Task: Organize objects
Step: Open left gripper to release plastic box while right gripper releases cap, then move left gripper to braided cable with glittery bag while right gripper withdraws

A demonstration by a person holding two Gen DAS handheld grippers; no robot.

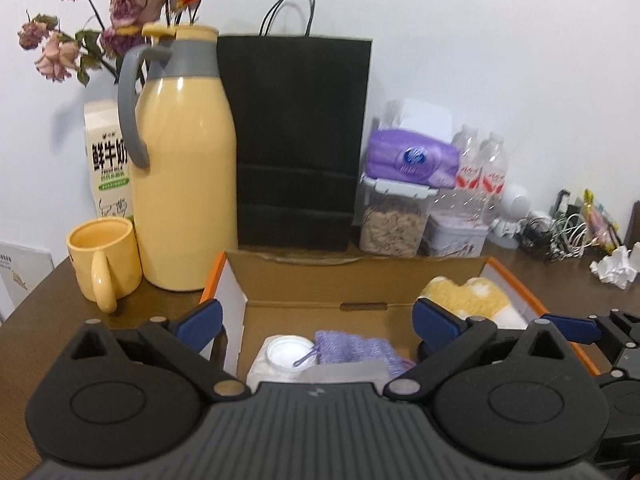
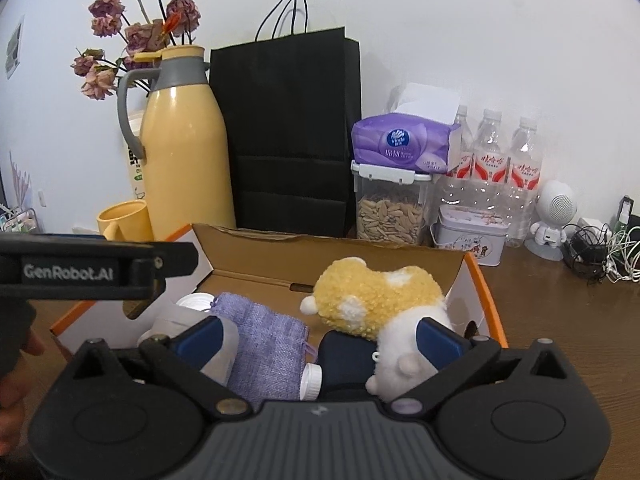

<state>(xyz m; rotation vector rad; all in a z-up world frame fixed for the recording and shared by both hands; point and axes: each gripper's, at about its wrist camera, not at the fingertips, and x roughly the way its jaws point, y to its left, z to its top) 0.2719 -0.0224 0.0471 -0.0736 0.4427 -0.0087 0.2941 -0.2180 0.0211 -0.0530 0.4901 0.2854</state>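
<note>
An open cardboard box [image 1: 360,276] with orange edges stands on the brown table. My left gripper [image 1: 318,322] hangs open above its left half, over a white-capped jar [image 1: 288,354] and a purple woven pouch [image 1: 356,350]. A yellow and white plush toy [image 1: 468,300] lies at the box's right. In the right wrist view my right gripper [image 2: 322,338] is open over the box [image 2: 280,256], with the plush toy [image 2: 380,304] beside its right finger. The pouch [image 2: 264,344], a small white-capped bottle [image 2: 312,380] and a dark blue object [image 2: 348,360] lie below it. Nothing is gripped.
Behind the box stand a yellow thermos [image 1: 184,184], a yellow mug [image 1: 104,256], a milk carton [image 1: 106,160], a black paper bag [image 1: 296,140], a tissue pack [image 2: 400,144] on a seed container [image 2: 390,208], water bottles [image 2: 492,168], a tin [image 2: 470,240] and cables [image 2: 600,252].
</note>
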